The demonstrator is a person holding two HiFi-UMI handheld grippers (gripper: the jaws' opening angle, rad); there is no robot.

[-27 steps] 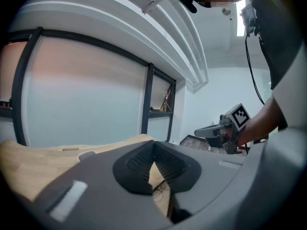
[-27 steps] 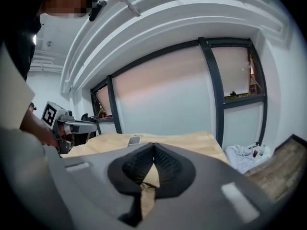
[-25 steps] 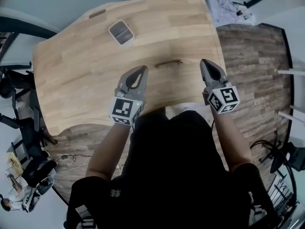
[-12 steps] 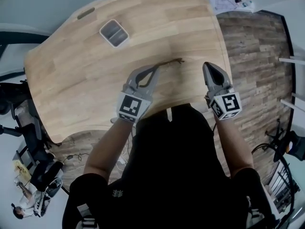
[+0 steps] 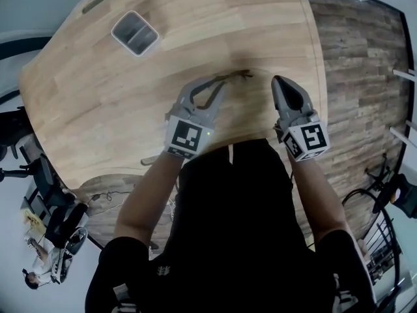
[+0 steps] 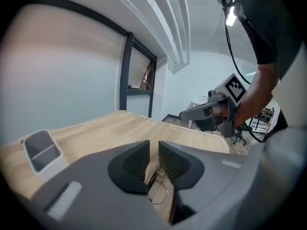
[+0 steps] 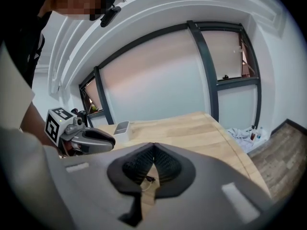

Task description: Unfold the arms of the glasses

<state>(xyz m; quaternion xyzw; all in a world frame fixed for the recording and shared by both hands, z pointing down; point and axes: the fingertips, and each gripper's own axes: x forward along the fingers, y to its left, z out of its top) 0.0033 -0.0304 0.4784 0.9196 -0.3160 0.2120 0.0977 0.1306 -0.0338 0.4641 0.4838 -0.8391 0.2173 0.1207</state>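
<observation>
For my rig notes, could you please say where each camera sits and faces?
Head view: on the head, down at the table; torso, arms, left gripper, right gripper show.
Left gripper view: along its jaws, just opening, glasses ungripped in the gap; right gripper beyond.
Right gripper view: along its shut jaws; left gripper beside.
Shared: glasses, tray.

The thin dark wire-framed glasses (image 5: pixel 231 77) lie flat on the light wooden table (image 5: pixel 130 96), in its near half and close to the right edge. From above they read as one slim dark line running left to right, arms apparently folded. The left gripper view shows a round thin-rimmed lens (image 6: pixel 166 192).
</observation>
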